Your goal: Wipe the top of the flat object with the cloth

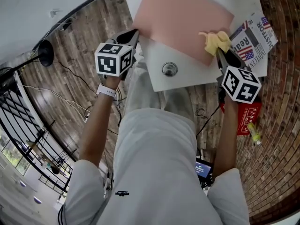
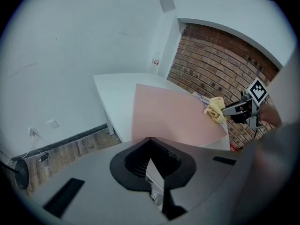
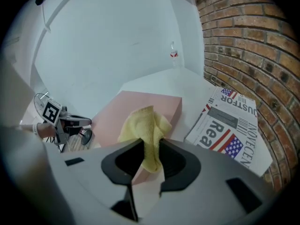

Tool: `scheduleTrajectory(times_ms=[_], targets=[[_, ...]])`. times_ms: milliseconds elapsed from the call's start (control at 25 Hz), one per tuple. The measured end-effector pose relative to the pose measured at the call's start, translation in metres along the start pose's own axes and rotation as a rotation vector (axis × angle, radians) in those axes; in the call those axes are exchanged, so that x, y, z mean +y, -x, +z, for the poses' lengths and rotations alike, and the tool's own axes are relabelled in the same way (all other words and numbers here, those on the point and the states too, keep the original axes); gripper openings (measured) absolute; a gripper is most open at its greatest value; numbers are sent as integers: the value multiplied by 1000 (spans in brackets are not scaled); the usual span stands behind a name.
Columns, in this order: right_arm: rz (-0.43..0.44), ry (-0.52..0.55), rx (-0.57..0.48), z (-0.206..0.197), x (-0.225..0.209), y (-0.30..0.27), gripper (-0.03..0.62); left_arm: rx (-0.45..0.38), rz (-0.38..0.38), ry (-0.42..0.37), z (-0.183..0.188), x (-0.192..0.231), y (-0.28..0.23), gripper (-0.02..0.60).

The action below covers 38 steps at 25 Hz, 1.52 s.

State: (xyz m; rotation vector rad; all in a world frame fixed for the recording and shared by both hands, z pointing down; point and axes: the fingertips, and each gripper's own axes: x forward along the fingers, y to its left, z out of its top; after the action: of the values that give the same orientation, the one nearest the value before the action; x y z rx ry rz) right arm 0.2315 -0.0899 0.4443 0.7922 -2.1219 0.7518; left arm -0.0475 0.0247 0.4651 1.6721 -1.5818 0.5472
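Well, as I judge it, the wiping is at its start or between strokes: the crumpled yellow cloth point(image 1: 216, 41) sits at the near right corner of the flat pale-pink sheet point(image 1: 180, 18). Almost the whole pink top stretches away from it toward the far side of the white table point(image 1: 187, 76). I see no streak or damp mark that would tell me which part has been covered, so I count nearly all of it as left to do. My right gripper point(image 1: 220, 55) has its two fingers clamped on the cloth. In the right gripper view a fold of it hangs down between them while the rest bunches up above the tips, over the sheet's near edge. Whether the cloth presses on the pink surface or floats just above it I cannot tell. My right forearm reaches straight ahead from my body, the gripper pointing toward the table with its marker cube nearest me. The printed red-white-and-blue newspaper point(image 1: 255, 39) lies just to its right. My left gripper point(image 1: 133, 34) is held out on the other side, at the table's near left corner beside the sheet's edge. Its fingers are drawn together at the tips with nothing between them and touch neither sheet nor cloth. That forearm is raised forward to match the right one.
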Motion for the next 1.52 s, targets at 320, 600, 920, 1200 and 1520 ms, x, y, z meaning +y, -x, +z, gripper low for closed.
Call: scheduleTrajectory(times_ms=[320, 600, 920, 1200, 1520], targets=[[21, 40, 22, -24, 25, 10, 107, 1, 16, 5, 0, 1, -1, 18], [34, 69, 33, -32, 51, 5, 107, 1, 1, 24, 0, 1, -1, 18], [90, 90, 54, -28, 90, -13, 107, -2, -29, 36, 0, 0, -2, 18], [125, 115, 71, -18, 125, -34, 107, 2, -78, 76, -1, -2, -3, 18], [96, 116, 119, -14, 130, -40, 107, -6, -88, 69, 11, 14, 10, 18]])
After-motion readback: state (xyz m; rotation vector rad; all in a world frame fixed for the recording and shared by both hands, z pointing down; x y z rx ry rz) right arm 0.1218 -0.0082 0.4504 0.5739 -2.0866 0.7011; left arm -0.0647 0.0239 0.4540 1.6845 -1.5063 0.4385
